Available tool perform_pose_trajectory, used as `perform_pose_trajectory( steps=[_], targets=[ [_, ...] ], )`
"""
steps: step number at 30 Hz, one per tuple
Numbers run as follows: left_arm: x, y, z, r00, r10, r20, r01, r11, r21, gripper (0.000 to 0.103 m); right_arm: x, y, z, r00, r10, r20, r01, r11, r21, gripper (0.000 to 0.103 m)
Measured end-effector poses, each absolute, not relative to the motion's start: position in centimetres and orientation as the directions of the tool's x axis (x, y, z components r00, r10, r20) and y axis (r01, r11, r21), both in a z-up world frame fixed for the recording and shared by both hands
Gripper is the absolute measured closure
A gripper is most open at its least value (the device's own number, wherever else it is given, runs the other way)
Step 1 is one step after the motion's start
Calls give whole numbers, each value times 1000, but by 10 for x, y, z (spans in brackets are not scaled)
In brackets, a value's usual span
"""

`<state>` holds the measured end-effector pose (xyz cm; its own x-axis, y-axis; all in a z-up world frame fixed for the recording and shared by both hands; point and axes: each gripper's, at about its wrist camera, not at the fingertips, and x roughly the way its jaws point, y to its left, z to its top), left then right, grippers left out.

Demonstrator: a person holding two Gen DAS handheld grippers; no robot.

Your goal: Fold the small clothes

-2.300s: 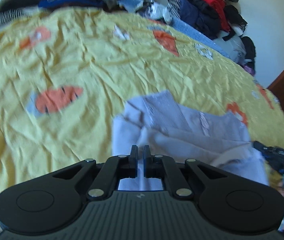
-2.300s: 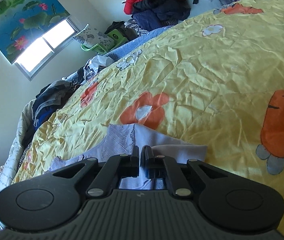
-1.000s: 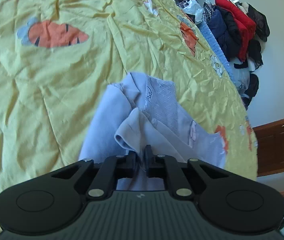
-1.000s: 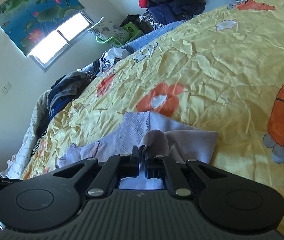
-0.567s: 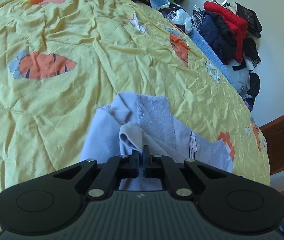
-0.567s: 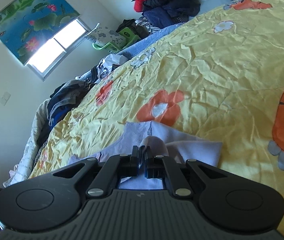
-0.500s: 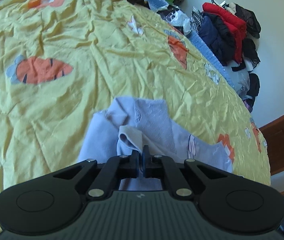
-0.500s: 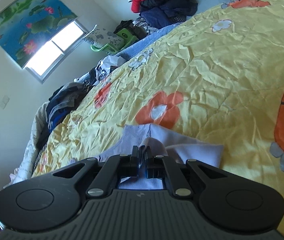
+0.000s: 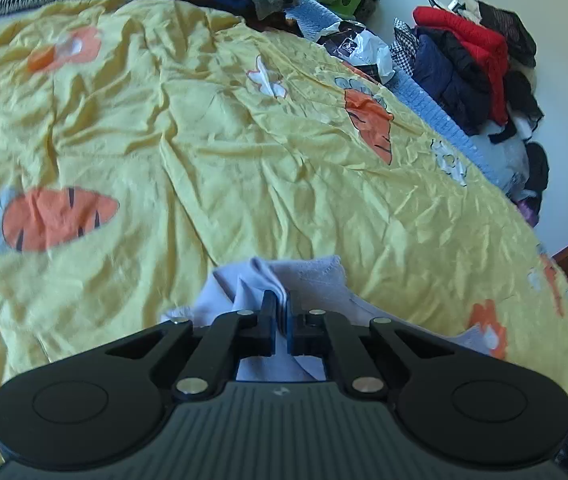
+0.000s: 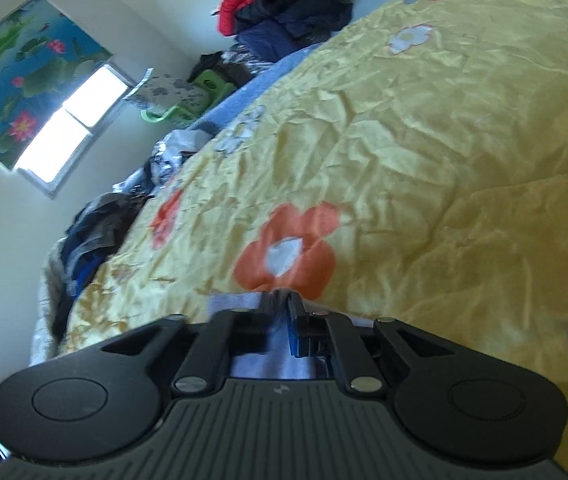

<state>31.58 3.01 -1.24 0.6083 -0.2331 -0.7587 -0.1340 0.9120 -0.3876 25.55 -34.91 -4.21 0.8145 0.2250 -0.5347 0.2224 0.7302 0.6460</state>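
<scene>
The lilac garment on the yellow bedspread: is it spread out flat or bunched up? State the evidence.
Bunched up. The lilac garment lies in rumpled folds on the bedspread, a gathered ridge pinched in the shut left gripper.

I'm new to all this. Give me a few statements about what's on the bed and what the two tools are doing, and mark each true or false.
1. The left tool pinches the lilac garment. True.
2. The bedspread is plain blue. False: it is yellow with orange carrots and flowers.
3. The right tool has its jaws slightly apart, having just been opening, with lilac cloth between them. True.
4. The garment lies neatly folded at the far edge of the bed. False: it is bunched right at the tools.
5. A pile of clothes with a red one sits beyond the bed. True.
</scene>
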Motion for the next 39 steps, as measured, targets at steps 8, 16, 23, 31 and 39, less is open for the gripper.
perform_pose_trajectory(
  steps=[8, 16, 23, 31, 39],
  targets=[
    [309, 34, 2, 704, -64, -707, -151, 959, -238, 28, 229, -315, -1, 864, 175, -472, 49, 904, 425, 65],
    [287, 20, 16, 731, -78, -678, -53, 984, -170, 25, 288, -263, -27, 681, 312, -663, -120, 940, 319, 68],
    [269, 21, 7, 721, -47, -691, -27, 995, -96, 25, 277, -237, -1, 693, 378, -614, -263, 925, 274, 53],
    [251, 0, 2, 701, -118, -703, 77, 993, -90, 25, 300, -247, -18, 747, 186, -638, -78, 978, 193, 52],
    [250, -28, -20, 647, -166, -744, 159, 984, -81, 25, 279, -306, -3, 652, 427, -626, -214, 896, 388, 50]
  ],
)
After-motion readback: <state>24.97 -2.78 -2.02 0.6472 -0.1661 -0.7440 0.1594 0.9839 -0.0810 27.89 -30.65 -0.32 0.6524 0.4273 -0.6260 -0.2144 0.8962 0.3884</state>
